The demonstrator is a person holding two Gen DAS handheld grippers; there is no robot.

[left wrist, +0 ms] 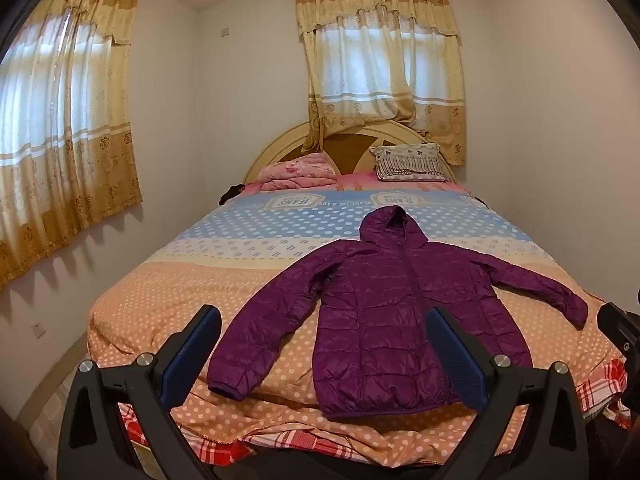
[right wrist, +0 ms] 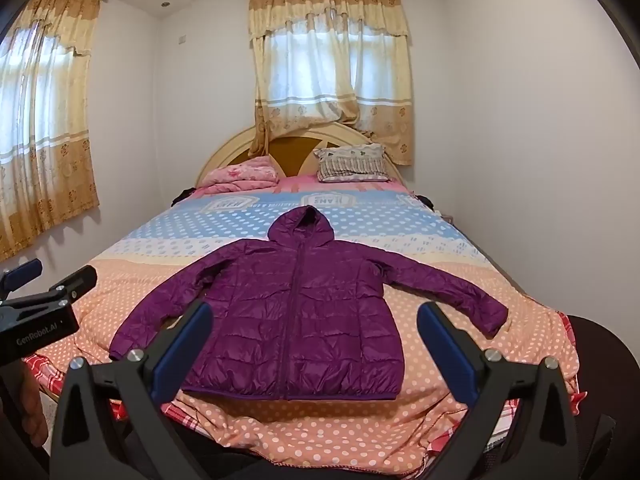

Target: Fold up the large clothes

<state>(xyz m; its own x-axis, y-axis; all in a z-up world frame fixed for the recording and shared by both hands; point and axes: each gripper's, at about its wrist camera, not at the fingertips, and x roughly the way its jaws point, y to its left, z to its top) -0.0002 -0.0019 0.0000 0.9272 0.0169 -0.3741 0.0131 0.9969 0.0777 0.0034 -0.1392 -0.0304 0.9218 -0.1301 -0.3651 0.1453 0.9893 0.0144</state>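
A purple hooded puffer jacket (left wrist: 384, 304) lies flat and zipped on the bed, hood toward the headboard, both sleeves spread out; it also shows in the right wrist view (right wrist: 296, 320). My left gripper (left wrist: 322, 320) is open and empty, held above the foot of the bed over the jacket's left sleeve and hem. My right gripper (right wrist: 314, 318) is open and empty, held above the jacket's lower body. The left gripper also shows at the left edge of the right wrist view (right wrist: 48, 280).
The bed (left wrist: 160, 300) has a polka-dot cover in orange, white and blue bands. A folded pink blanket (left wrist: 298, 170) and a pillow (left wrist: 408, 162) lie by the headboard. Curtained windows are behind and to the left. White walls flank the bed.
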